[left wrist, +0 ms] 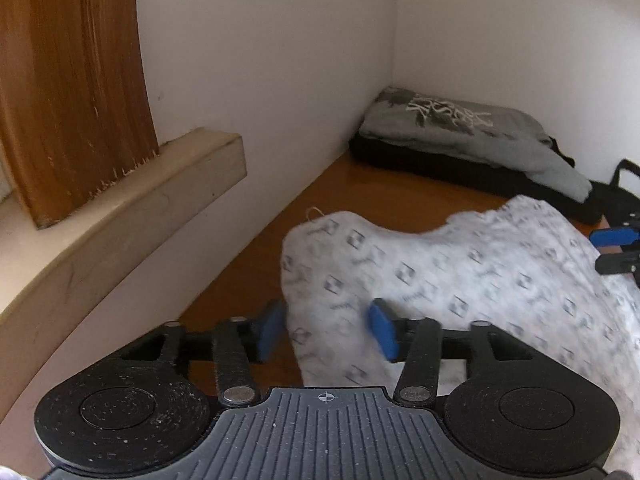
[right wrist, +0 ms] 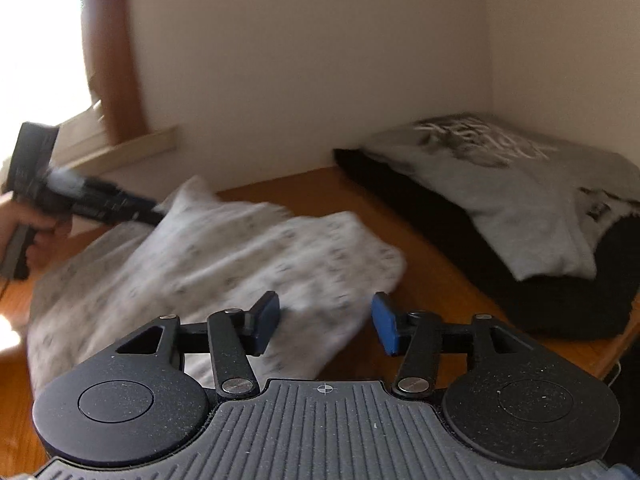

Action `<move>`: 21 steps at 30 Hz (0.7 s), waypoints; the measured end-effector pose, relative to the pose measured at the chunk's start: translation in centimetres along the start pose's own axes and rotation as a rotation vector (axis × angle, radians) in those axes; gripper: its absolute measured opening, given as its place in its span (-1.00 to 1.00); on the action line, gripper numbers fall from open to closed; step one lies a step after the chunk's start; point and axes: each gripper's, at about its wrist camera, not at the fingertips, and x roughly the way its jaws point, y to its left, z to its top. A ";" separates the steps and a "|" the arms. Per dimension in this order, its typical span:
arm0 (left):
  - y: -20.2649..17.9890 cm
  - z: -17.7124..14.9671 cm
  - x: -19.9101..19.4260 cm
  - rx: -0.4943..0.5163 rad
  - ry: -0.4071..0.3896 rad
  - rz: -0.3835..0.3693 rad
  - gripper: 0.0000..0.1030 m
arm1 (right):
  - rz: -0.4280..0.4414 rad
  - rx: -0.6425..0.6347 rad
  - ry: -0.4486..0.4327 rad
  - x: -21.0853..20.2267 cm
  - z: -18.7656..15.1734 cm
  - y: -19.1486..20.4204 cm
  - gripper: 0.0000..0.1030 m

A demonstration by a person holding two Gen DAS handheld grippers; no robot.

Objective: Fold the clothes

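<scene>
A white garment with a small grey print (left wrist: pixel 460 280) lies rumpled on the wooden table (left wrist: pixel 360 188). My left gripper (left wrist: pixel 328 332) stands open over its left edge, and the cloth runs loosely between the blue pads without being pinched. In the right wrist view the same garment (right wrist: pixel 224 264) spreads to the left, and my right gripper (right wrist: pixel 325 323) is open above its near right corner. The left gripper (right wrist: pixel 132 208), held by a hand (right wrist: pixel 36 232), shows blurred at the cloth's far left. The right gripper's blue pads (left wrist: pixel 612 236) show at the garment's right edge.
A folded grey printed shirt (right wrist: pixel 500 184) lies on a black garment (right wrist: pixel 540 300) in the table's far corner against white walls. A window sill (left wrist: pixel 160 200) and wooden frame (left wrist: pixel 72 80) stand at the left. The table's edge (right wrist: pixel 612 364) runs at the right.
</scene>
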 end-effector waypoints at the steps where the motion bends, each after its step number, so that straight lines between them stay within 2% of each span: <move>1: 0.3 0.2 0.4 -0.011 0.000 -0.015 0.11 | -0.004 0.024 0.003 0.2 0.1 -0.6 0.04; 3: 0.8 0.6 1.2 -0.030 0.003 -0.042 0.12 | 0.010 0.075 0.019 1.0 0.3 -1.6 0.14; 7: 2.0 0.9 2.5 -0.086 0.021 -0.098 0.13 | 0.064 0.153 0.046 2.6 0.3 -2.7 0.20; 13: 3.6 0.4 3.1 -0.161 0.032 -0.177 0.15 | 0.125 0.167 0.060 3.6 1.0 -2.3 0.24; 21: 3.5 -0.2 2.4 -0.159 0.047 -0.174 0.15 | 0.131 0.151 0.106 3.2 1.4 -1.7 0.24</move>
